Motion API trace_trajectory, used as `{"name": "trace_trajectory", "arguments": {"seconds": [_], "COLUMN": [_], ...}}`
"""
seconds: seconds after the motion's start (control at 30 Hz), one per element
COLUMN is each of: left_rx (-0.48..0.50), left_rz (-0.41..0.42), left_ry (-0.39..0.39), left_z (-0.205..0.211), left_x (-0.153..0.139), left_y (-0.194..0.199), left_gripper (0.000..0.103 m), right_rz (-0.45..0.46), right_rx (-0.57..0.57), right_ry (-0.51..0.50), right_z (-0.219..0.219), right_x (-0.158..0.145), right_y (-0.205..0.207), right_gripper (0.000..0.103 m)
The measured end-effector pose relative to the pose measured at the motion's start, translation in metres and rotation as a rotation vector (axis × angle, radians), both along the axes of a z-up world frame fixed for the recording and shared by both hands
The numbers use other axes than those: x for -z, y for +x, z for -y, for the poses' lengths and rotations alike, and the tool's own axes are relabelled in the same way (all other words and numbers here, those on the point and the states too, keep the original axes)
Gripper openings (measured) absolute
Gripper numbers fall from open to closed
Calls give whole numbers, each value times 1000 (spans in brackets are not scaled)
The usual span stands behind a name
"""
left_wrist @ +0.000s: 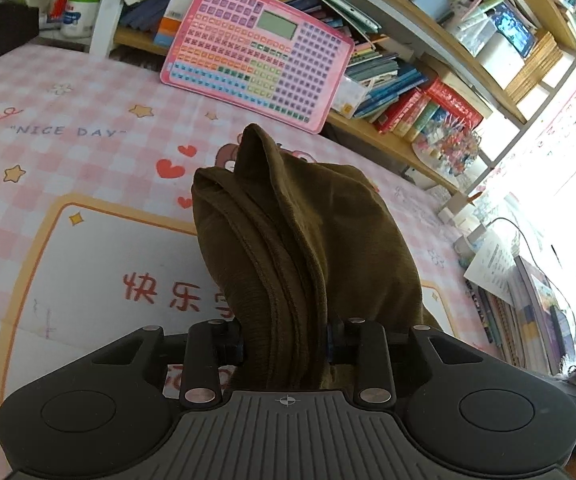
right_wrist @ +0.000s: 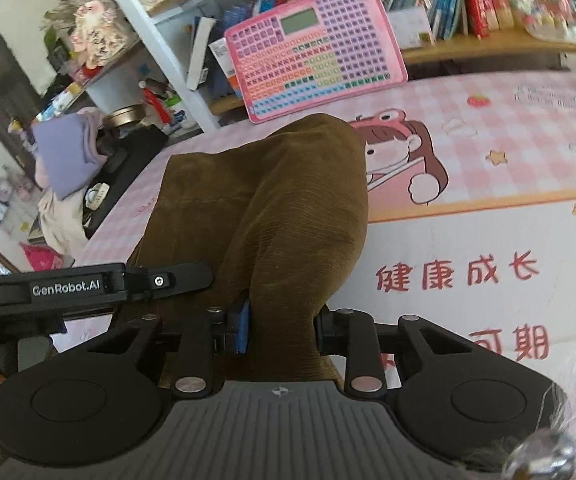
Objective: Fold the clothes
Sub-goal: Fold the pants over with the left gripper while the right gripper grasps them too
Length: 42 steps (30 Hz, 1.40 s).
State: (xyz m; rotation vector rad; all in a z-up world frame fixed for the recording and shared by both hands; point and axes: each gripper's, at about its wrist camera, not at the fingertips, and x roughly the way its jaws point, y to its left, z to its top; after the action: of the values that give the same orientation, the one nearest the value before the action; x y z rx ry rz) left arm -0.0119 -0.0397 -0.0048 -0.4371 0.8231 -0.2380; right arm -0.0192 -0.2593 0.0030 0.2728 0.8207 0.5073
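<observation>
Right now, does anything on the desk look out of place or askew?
Only mildly: the pink keyboard toy leans tilted against the bookshelf instead of lying flat. Both the left gripper and right gripper are clamped on the bunched brown garment, as expected for folding.

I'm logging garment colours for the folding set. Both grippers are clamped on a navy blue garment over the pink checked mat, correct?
Not quite: the garment is olive-brown, not navy blue, as both wrist views show. The rest holds: the left gripper and right gripper are each clamped on it over the pink checked mat.
</observation>
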Motion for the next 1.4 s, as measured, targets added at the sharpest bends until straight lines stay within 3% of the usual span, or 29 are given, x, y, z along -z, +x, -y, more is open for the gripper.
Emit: {"name": "trace_trajectory", "arguments": {"seconds": [0.43,0.67,1.0,1.4], "left_rx": [110,124,92,27], "left_rz": [23,43,73,102], "left_ry": [52,67,63,23], "left_z": [52,55,1,-98], "left_x": [-8,-12,-25,-25], "left_y": [14,20,54,136], "left_gripper": [32,32,32,32], "right_rz": [34,48,110,170], "right_rx": [111,131,78,28], "right_ry": [24,28,29,-13], "right_z": [50,55,8,-89], "right_x": [-2,-3,-15,-29], "right_y": [-9,-4,32,131], "right_gripper": [27,27,27,27]}}
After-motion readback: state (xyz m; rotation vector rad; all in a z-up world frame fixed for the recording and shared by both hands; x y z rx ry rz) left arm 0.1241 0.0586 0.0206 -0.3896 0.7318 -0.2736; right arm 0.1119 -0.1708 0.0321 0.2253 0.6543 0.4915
